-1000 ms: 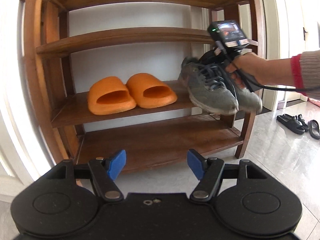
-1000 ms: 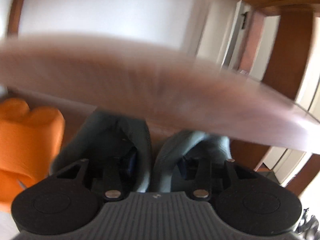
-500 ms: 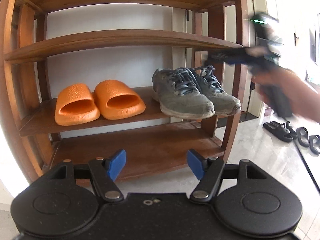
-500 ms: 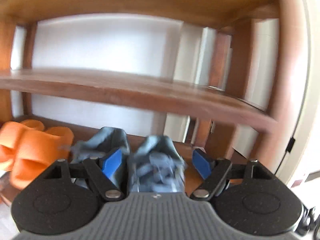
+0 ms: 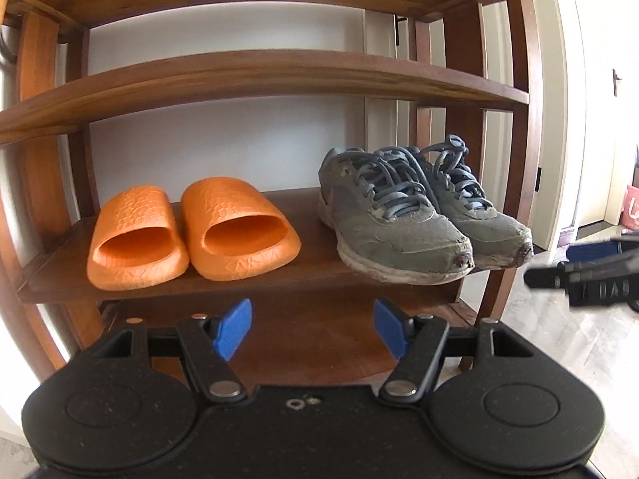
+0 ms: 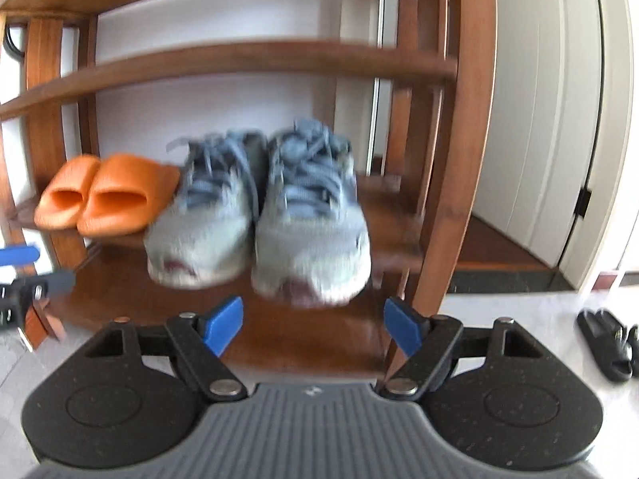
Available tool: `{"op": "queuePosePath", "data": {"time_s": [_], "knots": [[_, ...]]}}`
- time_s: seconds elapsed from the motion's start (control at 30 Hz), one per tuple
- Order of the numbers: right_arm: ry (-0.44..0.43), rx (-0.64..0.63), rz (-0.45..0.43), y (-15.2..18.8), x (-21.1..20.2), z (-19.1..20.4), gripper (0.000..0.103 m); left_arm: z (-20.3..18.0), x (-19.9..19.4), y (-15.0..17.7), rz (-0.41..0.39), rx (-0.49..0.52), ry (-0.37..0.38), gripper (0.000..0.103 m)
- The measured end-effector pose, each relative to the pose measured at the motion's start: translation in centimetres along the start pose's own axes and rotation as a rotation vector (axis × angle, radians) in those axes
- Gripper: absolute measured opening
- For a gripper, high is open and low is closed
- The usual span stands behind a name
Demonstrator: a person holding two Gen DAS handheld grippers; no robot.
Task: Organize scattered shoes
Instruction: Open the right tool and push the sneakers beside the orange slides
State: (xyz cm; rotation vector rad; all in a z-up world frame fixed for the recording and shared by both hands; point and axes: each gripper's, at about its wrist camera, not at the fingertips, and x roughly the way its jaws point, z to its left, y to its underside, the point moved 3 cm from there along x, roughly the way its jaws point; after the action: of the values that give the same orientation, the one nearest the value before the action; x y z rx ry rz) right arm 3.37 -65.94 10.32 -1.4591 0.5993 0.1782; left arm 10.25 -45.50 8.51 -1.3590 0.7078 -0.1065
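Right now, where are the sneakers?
The sneakers sit on the rack's middle shelf, right side, beside the orange slides, toes overhanging the front edge.

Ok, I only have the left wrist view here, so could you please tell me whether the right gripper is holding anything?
Observer: No, the right gripper is open, and nothing sits between its blue fingers.
Operator: Thank you. Are there any shoes off the rack that I cannot see?
Observer: Yes, black sandals lie on the pale floor, to the right of the wooden rack.
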Motion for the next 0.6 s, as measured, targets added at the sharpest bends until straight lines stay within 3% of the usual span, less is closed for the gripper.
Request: {"op": "queuePosePath", "data": {"time_s": [0.13, 0.6], "knots": [[-0.013, -0.006, 0.038, 0.6, 1.3, 0.0, 0.081, -0.1, 0.8, -0.5, 0.013, -0.006, -0.01, 0.068], [0.019, 0.012, 0.059, -2.6, 6.6, 1.0, 0.088, 0.5, 0.5, -1.0, 0.003, 0.029, -0.027, 0.068]]}}
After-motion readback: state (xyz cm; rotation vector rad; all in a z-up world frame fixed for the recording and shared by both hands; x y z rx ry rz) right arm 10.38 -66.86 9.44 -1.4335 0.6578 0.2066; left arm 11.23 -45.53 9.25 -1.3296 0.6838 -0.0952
